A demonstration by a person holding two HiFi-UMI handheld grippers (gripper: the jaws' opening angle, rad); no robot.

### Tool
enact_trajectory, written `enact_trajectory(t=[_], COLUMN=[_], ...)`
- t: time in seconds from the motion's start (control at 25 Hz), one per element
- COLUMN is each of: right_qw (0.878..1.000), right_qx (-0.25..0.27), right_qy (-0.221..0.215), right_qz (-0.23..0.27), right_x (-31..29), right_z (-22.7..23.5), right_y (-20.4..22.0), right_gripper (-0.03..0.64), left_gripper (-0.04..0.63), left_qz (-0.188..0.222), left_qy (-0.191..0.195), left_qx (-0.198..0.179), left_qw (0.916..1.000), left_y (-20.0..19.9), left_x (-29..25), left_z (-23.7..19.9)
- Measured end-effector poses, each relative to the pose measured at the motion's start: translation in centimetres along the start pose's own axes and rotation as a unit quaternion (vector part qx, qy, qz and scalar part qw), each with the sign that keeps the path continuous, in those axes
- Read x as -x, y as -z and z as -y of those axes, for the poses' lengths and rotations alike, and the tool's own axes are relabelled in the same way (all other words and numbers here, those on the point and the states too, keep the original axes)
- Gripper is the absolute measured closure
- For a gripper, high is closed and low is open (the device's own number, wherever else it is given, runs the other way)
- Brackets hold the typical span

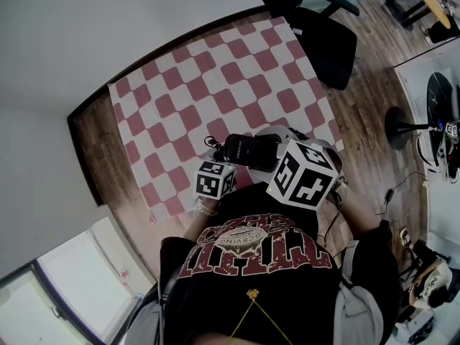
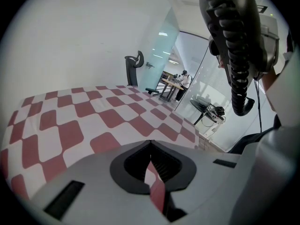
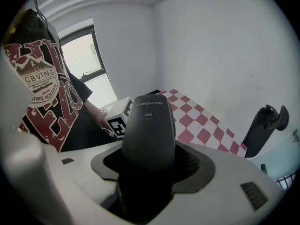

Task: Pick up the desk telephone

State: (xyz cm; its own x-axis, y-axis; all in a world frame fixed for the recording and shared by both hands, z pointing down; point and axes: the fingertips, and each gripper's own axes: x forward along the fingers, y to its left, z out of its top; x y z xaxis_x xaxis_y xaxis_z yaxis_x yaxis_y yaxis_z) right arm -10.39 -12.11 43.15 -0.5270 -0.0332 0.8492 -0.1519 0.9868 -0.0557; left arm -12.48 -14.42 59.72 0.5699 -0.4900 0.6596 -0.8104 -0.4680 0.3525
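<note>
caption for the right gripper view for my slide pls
Right gripper shut on the black desk telephone, with the red-and-white checked table behind it.

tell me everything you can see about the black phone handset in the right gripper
The black plastic telephone handset is smooth, matte and rounded, with small pale print near its far end. A black coiled cord hangs from it in a loop. The right gripper is clamped on its sides, holding it lifted over the near edge of the red-and-white checked tablecloth. Nothing else appears to touch it.
</note>
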Motion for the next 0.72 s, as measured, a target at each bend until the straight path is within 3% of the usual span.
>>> enact_trajectory(t=[0.72], right_qw=[1.000], right_qx=[0.002], right_qy=[-0.001], right_qz=[-0.003], right_x=[-0.16], right_z=[0.26], right_y=[-0.06], right_gripper=[0.334], left_gripper=[0.588], left_qz=[-0.002], left_qy=[-0.002], left_qx=[0.004], left_qw=[1.0000], left_y=[0.34], left_x=[-0.38], left_z=[-0.49])
